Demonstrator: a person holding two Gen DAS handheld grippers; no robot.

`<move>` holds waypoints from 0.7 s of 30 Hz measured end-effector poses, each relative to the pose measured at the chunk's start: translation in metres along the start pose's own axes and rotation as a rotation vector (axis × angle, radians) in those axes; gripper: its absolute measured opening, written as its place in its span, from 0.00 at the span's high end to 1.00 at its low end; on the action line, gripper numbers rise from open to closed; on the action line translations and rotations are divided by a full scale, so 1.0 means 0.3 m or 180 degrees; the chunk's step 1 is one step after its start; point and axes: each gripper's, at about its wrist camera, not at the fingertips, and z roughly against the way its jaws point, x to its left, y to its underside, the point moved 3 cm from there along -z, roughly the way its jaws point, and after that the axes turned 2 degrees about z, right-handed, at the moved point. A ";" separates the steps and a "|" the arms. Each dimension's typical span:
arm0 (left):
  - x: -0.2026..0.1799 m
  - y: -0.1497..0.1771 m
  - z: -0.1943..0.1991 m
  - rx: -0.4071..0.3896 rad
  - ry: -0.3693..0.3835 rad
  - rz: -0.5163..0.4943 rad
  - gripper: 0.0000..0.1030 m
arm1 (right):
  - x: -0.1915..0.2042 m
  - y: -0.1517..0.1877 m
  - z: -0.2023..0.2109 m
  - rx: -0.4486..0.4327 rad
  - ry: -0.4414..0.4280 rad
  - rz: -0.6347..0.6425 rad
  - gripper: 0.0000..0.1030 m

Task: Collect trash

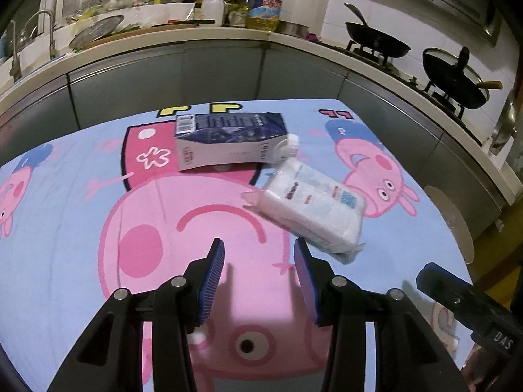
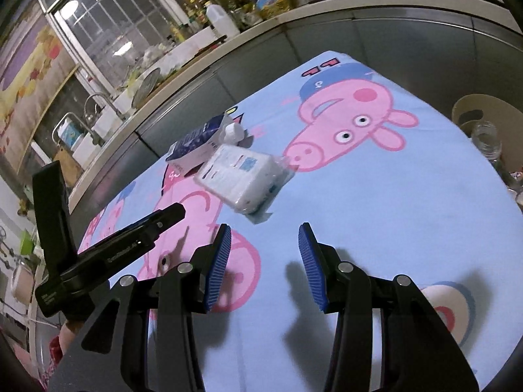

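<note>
A dark blue and white carton point(image 1: 228, 140) with a white cap lies on its side on the cartoon-pig cloth; it also shows in the right wrist view point(image 2: 199, 145). A white plastic tissue pack point(image 1: 313, 207) lies just right of it and nearer, also in the right wrist view point(image 2: 243, 176). My left gripper point(image 1: 258, 248) is open and empty, just short of the pack's near left corner. My right gripper point(image 2: 264, 232) is open and empty, a little short of the pack. The left gripper's body point(image 2: 108, 248) shows at the left of the right wrist view.
The table point(image 1: 65, 196) wears a light blue cloth with pink pigs. A round bin lid point(image 2: 487, 111) and a clear bottle point(image 2: 488, 143) sit past the table's right edge. A kitchen counter point(image 1: 196, 37) with bottles, a sink and woks point(image 1: 379, 40) runs behind.
</note>
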 end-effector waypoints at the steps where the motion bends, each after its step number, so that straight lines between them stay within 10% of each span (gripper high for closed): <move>1: 0.010 0.000 -0.002 -0.0002 -0.0007 0.0006 0.57 | 0.008 0.001 -0.005 0.0011 -0.0004 0.0015 0.58; 21: 0.181 0.016 -0.033 -0.0077 -0.0294 0.0171 0.56 | 0.115 0.027 -0.093 0.0217 -0.0018 0.0214 0.55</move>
